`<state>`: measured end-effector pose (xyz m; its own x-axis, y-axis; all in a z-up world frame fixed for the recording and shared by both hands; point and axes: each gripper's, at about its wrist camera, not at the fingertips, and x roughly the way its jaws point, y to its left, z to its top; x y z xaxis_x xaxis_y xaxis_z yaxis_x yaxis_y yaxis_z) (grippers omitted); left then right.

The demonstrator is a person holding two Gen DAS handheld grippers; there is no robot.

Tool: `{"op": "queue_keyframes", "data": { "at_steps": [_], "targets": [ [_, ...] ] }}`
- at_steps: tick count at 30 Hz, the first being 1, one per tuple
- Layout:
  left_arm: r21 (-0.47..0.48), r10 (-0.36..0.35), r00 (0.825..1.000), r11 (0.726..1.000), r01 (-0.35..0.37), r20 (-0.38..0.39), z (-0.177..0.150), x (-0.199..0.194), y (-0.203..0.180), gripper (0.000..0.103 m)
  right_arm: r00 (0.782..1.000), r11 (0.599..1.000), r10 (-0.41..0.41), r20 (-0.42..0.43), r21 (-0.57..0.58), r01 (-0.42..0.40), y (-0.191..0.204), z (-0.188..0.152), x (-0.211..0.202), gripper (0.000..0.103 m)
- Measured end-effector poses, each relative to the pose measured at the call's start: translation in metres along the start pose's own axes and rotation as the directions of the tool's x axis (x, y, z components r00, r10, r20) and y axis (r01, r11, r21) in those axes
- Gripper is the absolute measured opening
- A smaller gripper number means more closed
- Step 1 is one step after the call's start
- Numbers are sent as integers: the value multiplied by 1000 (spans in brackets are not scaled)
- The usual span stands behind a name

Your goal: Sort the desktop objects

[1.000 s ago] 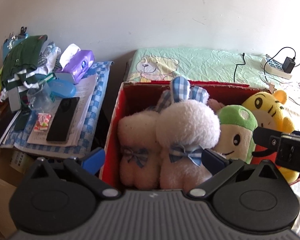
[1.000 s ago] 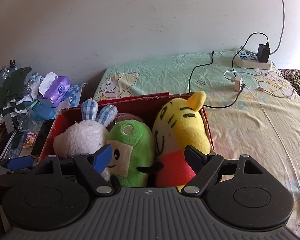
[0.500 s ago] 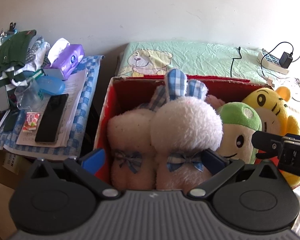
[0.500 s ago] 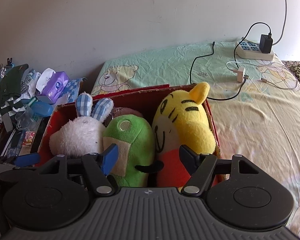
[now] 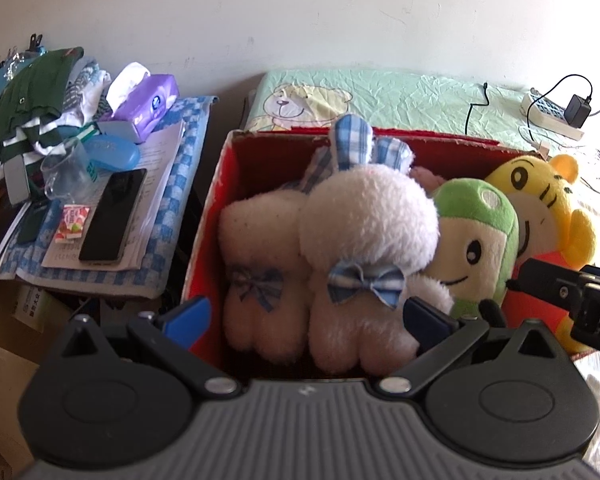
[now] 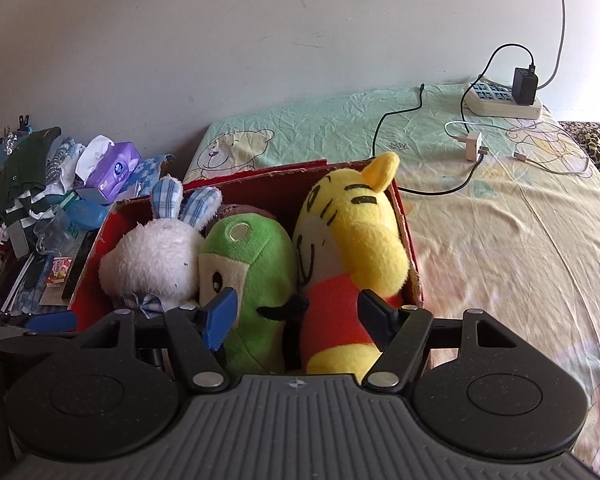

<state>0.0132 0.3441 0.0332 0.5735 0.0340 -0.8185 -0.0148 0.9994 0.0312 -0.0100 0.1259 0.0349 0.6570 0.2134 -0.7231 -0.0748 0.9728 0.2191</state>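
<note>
Hovering at the near edge of a red box (image 5: 216,216) are two hand-held grippers, both spread wide and gripping nothing. The left gripper (image 5: 306,322) faces two white bunny toys (image 5: 364,224), while the right gripper (image 6: 296,316) frames a green toy (image 6: 256,248) and a yellow tiger toy (image 6: 352,236). All four stand upright, packed tightly, probably so they fit together. To the left, a cluttered side table (image 5: 180,184) holds a phone (image 5: 114,216) and tissues (image 5: 148,100), seemingly still unsorted.
</note>
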Motion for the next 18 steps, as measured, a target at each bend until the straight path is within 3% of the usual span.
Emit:
{"op": "queue_keyframes", "data": {
  "at_steps": [7, 18],
  "targets": [
    [11, 23, 999, 1000, -23, -39, -6, -2, -2, 103, 1000, 1000, 4, -8, -4, -4, 1, -9, -6, 70],
    [33, 21, 999, 999, -19, -41, -16, -13, -11, 103, 1000, 1000, -6, 15, 14, 6, -6, -21, -20, 70]
  ]
}}
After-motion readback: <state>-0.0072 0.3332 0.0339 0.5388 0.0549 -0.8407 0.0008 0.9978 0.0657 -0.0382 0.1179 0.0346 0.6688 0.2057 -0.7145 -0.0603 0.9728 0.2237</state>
